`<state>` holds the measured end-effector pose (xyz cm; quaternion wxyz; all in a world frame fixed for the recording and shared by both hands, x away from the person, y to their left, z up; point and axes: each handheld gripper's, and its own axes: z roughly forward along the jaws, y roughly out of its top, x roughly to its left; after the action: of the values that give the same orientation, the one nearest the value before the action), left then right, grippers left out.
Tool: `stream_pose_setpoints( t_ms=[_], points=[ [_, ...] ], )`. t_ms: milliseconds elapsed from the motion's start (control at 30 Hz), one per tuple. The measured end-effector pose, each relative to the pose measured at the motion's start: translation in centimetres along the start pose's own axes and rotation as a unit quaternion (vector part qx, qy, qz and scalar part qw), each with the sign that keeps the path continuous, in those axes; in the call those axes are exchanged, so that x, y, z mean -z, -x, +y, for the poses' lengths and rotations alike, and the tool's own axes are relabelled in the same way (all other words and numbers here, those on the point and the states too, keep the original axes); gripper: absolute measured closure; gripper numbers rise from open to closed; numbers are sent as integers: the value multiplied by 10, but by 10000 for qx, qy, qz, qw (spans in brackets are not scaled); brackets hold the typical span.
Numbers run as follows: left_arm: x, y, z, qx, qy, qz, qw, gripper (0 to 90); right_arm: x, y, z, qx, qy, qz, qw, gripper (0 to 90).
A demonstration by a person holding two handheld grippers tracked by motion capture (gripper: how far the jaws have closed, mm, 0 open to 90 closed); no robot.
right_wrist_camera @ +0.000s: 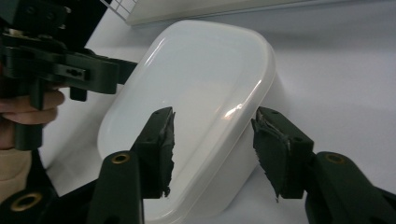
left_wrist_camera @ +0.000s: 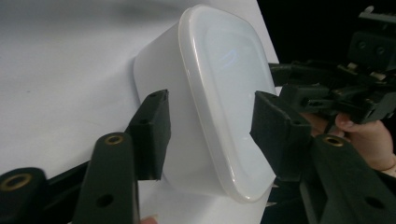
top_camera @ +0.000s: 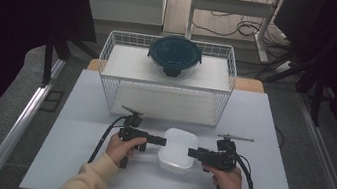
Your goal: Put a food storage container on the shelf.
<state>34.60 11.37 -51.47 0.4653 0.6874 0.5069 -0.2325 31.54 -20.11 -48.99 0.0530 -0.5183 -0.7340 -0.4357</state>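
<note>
A lidded box [top_camera: 177, 150] sat on the bench [top_camera: 70, 161], between the left gripper [top_camera: 157, 140] and right gripper [top_camera: 193, 153]. Behind it stood a wire basket [top_camera: 109, 73] with a round container [top_camera: 175, 55] in it.

Lab, dark curtains [top_camera: 10, 25], rig frame [top_camera: 230, 5], floor cables [top_camera: 247, 28]

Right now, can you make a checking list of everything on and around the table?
Surface: white table, bare near the edges.
Job's things: white lidded box at the front, lid on, between both grippers.
Clutter: wire basket at the back, holding a round dark-lidded bowl.
Grippers: left gripper and right gripper each straddle a side of the box's rim; whether the pads press it is unclear.
Cables: one black cable trails from the left gripper, another from the right; more lie on the floor behind.
Surroundings: metal rails on both sides, dark curtains, a white frame behind.
</note>
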Motion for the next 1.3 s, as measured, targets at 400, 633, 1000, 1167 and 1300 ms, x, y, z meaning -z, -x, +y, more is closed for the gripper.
stream_pose_setpoints(
  t_ms=[400, 633, 1000, 1167, 1300],
  points=[
    [3, -4, 0, 161, 60, -92, 9998, 699, 3, 11, -4, -730, 107, 369, 9966, 666],
    [10, 3, -6, -25, 60, -69, 10000, 735, 7, 5, -6, -591, 168, 389, 9974, 699],
    [15, 12, -12, -156, 183, -119, 9996, 789, 18, -1, -5, -271, 286, 321, 9987, 752],
    [17, 16, -14, -314, 206, 11, 9993, 793, 19, -4, -4, -193, 310, 318, 9988, 768],
    [18, 19, -16, -418, 268, 98, 9987, 785, 22, -9, -3, -63, 344, 292, 9990, 780]
  ],
)
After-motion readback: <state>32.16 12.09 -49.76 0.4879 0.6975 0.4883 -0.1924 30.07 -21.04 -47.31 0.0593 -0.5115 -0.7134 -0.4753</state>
